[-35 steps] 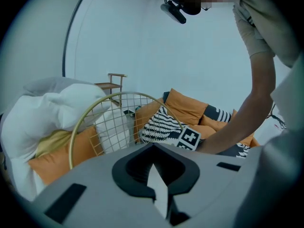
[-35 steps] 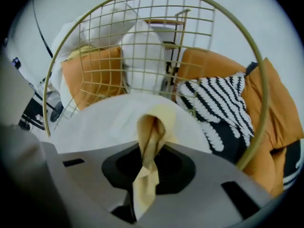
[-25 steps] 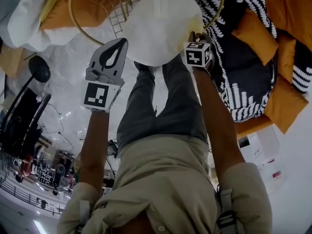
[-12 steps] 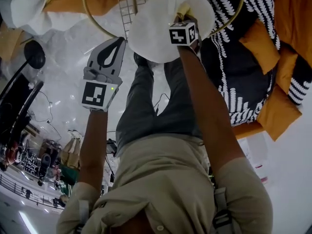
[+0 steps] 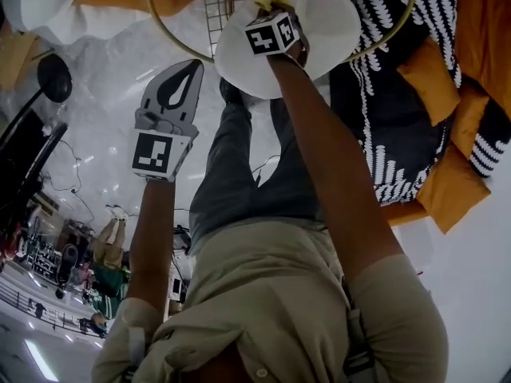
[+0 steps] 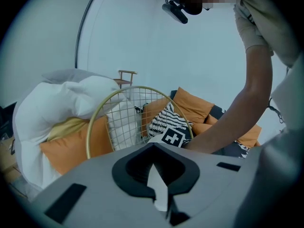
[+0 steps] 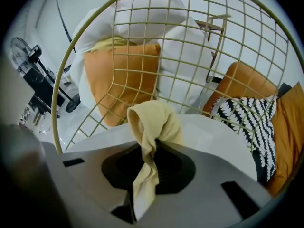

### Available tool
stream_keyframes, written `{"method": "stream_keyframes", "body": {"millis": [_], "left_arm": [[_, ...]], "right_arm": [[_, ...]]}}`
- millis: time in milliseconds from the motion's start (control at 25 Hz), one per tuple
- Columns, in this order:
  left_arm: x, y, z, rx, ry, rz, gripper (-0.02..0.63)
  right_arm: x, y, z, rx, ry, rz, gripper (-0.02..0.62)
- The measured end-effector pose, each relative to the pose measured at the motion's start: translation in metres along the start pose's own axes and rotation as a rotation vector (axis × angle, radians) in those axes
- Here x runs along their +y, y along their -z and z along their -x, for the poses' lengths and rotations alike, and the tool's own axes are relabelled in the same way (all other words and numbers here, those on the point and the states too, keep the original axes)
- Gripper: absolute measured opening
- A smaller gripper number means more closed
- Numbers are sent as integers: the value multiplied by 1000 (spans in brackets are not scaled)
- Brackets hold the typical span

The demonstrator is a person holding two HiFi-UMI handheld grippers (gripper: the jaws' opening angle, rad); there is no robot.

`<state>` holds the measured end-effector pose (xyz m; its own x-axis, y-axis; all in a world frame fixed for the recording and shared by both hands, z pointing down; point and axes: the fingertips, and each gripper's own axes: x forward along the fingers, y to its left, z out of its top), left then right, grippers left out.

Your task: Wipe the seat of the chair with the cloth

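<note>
The right gripper (image 5: 267, 10) was clenched on a pale yellow cloth (image 7: 154, 122). The cloth stood bunched in a narrow fold out of the jaws, with a tail hanging back between them. It was over the far-left part of the round white seat (image 5: 327, 22) of the gold wire chair (image 7: 190, 46), close to where the wire backrest rises. Whether the fold actually pressed on the seat could not be told from either view. The left gripper (image 5: 185, 74) was held off to the side above the floor, well apart from the chair, its jaws together on nothing.

The likeliest trouble was the backrest: with the cloth so near the wire grid, another push in the same direction could catch the fold on a wire and drag it out of the jaws. Bunched as it was, the cloth offered only a small patch for wiping, so strokes might leave strips untouched. The hard jaw tips might also rub the seat instead. Nothing steadied the chair, so firm pressure could make it shift.

Compared with a second earlier, the right gripper had travelled across the seat from its right edge, past the middle, to the back-left area. The left gripper had barely moved.
</note>
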<state>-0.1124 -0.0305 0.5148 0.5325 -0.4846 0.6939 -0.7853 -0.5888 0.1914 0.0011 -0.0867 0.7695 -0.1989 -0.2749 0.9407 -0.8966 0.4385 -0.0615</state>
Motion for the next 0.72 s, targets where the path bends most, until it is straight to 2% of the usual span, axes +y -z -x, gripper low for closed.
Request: {"method": "stream_keyframes", "body": {"millis": [120,200,360,520,720], "left_arm": [[-7,-10,-7,-4,23,-21,15],[-13,-17,-12,-6,40,-37,15],[-22,-33,-24,-11,77,-65,15],[-36,-42,-34,-12,109,-97,15],[-45,-46,-38,-11,126,-101,15]], "right_arm": [[-21,17,12,4,10,-30,61],[-43,40,27,11,28,-98,61],[-104,119,74,78,146,-276,61],[-125,168,102,117,200,-277,60],[-126,165,103,104,198,-246,58]]}}
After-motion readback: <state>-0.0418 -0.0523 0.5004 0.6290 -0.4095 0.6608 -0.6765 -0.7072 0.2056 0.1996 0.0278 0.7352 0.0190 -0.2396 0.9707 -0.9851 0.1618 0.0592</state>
